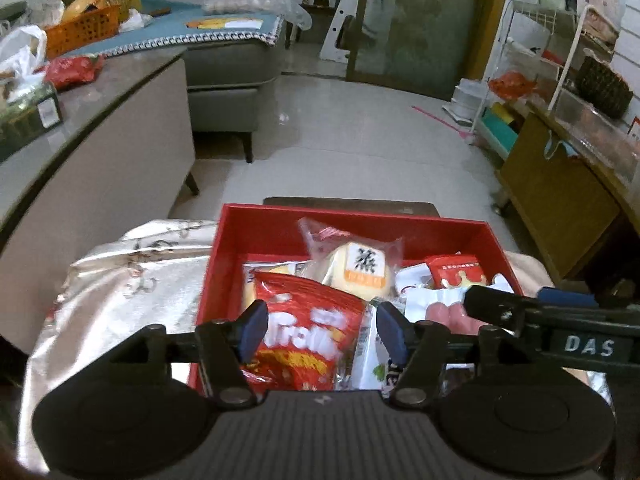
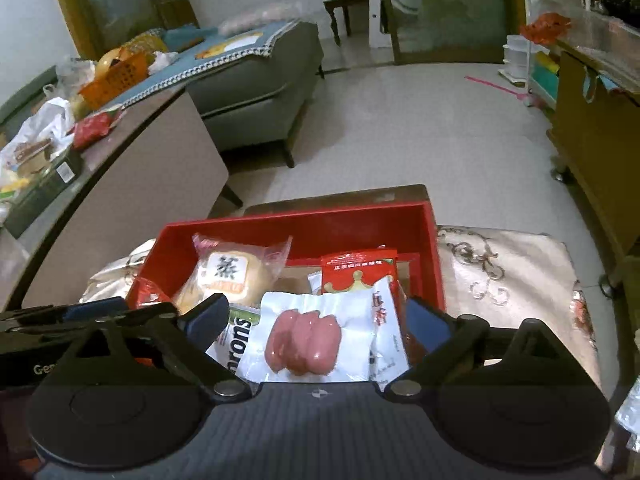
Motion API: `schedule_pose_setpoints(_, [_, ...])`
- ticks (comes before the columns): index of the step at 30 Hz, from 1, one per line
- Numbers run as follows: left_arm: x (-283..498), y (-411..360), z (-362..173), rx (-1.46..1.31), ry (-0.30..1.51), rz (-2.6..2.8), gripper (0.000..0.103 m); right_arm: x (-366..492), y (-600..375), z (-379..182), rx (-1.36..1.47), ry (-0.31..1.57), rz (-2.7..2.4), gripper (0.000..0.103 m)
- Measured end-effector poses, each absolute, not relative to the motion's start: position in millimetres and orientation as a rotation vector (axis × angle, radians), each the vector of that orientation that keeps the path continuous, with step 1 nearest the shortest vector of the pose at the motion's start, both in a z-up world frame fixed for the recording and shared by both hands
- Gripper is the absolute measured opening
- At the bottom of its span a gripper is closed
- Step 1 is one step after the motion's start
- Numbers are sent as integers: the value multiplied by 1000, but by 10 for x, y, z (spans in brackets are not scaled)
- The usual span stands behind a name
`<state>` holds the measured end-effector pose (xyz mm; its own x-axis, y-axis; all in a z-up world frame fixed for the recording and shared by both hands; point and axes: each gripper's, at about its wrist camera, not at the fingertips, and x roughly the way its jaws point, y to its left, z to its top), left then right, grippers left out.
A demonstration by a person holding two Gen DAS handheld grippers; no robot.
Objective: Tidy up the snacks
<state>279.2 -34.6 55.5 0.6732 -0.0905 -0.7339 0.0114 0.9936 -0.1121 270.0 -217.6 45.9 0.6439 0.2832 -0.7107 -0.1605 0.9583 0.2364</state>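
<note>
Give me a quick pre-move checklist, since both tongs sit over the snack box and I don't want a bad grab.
1. Left tongs open: ok, pads spread either side of the red chip bag.
2. Right tongs open: ok, spread around the sausage pack.
3. Either tongs holding a snack: cannot tell; pads look apart from the packets.
4. Red box seated on the silver cloth: ok.
5. Clearance between the tongs: not ok, the right one crowds into the left view.
6. Bun packet inside the box: ok.
</note>
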Motion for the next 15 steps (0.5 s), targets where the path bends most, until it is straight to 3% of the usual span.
schedule_pose_setpoints(5, [2548,-357,677,-79,813,-50,65,2458,-2202,581,140,825,245,101])
schedule_pose_setpoints(15, [1884,-355,845,-88,786,-56,71,1779,-2212,783,124,801,244,103])
